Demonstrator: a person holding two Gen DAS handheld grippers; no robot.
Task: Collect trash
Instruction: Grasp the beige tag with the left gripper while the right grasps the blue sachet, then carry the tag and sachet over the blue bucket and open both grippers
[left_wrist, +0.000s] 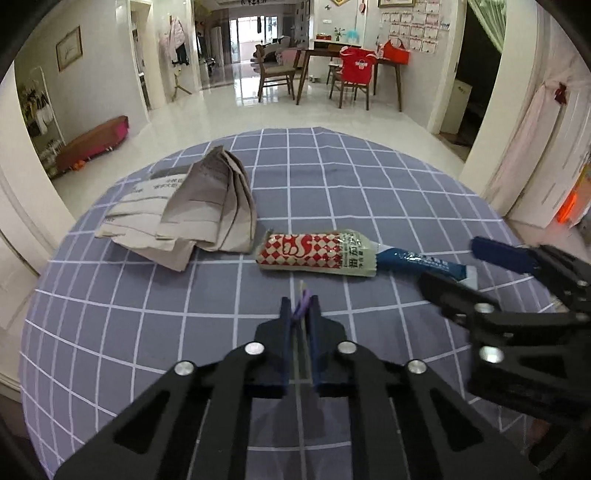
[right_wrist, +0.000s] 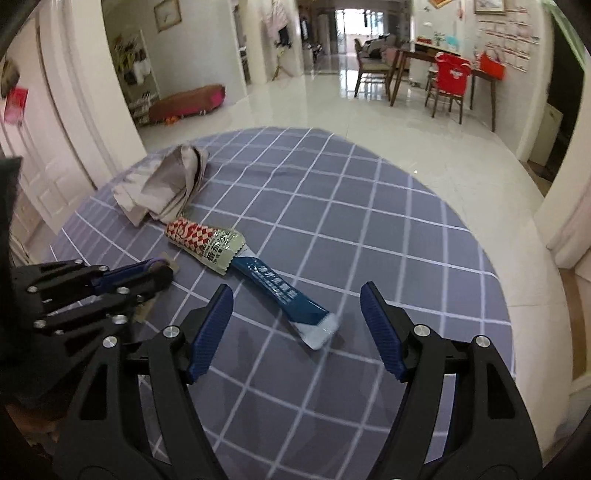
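One round bench under a grey checked cloth, near edge cut off by the frame. One crumpled paper at far left, print too blurred to read. Two sachets at centre: red-and-white sachet just beside the paper, blue sachet with its tip tucked under the red one. Right gripper with jaws wide open, blue sachet's end between them, untouched. Left gripper with jaws closed on a small purple scrap, mostly hidden, hard to identify.
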